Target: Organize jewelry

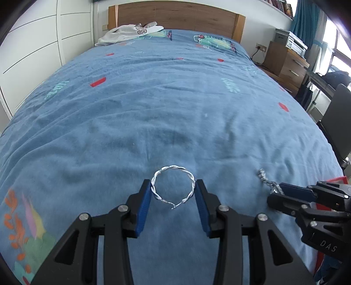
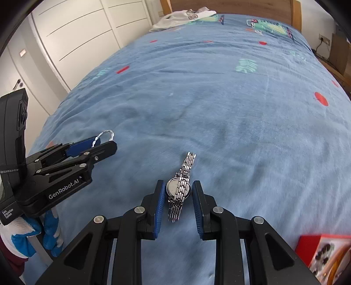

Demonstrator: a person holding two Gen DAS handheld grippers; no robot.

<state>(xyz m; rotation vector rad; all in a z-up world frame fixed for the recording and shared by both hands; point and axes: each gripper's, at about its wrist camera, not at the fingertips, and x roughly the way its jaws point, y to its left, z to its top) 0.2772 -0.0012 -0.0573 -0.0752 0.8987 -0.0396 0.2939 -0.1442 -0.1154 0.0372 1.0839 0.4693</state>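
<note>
A twisted silver bangle (image 1: 173, 186) lies on the blue bedspread (image 1: 164, 109) between the blue pads of my left gripper (image 1: 173, 188). The pads touch or nearly touch its sides; I cannot tell if they grip it. From the right wrist view the bangle (image 2: 105, 134) pokes out past the left gripper (image 2: 98, 144). A silver watch with a metal link band (image 2: 179, 188) lies between the pads of my right gripper (image 2: 178, 186), with small gaps on both sides. The watch band (image 1: 266, 179) shows in front of the right gripper (image 1: 278, 195) in the left wrist view.
A red box (image 2: 324, 252) with dark pieces inside sits at the bed's near right corner. White clothing (image 1: 129, 32) lies by the wooden headboard (image 1: 175, 15). White wardrobes (image 2: 76, 37) stand left; a wooden drawer unit (image 1: 285, 59) and a dark chair (image 1: 337, 122) stand right.
</note>
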